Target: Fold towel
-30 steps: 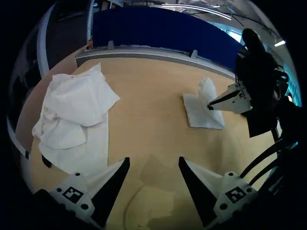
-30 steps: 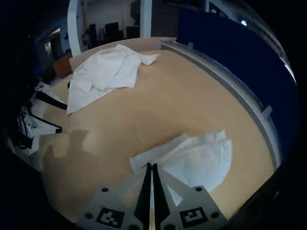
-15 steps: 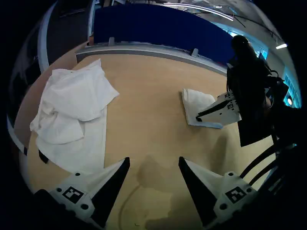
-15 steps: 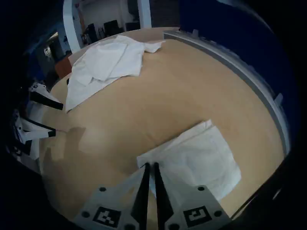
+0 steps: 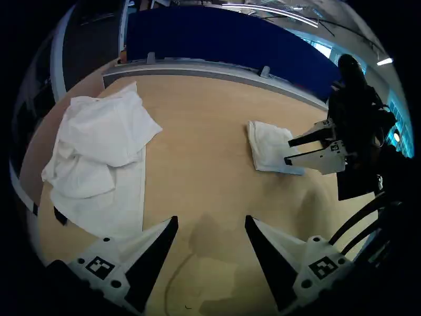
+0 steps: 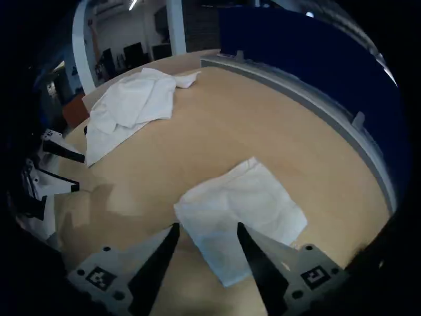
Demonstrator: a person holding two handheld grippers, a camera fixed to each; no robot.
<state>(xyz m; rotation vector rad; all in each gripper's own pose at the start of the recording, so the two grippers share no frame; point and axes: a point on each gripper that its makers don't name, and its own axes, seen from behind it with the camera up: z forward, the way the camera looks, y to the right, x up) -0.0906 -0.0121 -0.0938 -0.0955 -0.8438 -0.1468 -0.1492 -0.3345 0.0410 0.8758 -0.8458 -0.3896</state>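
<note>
The right claw (image 6: 208,226) has let go: 1.0 s ago it was pinched on the towel's edge, and now its fingers stand apart and empty at the near edge of the folded towel (image 6: 242,210), which has settled flat as a square at lower centre of the right gripper view. The left claw (image 5: 210,218) hangs open and empty over bare desk (image 5: 205,131), the rumpled white pile (image 5: 100,152) at left unchanged. The towel looks light, soft and floppy, so any further fold wants a pinch at a corner through all layers.
</note>
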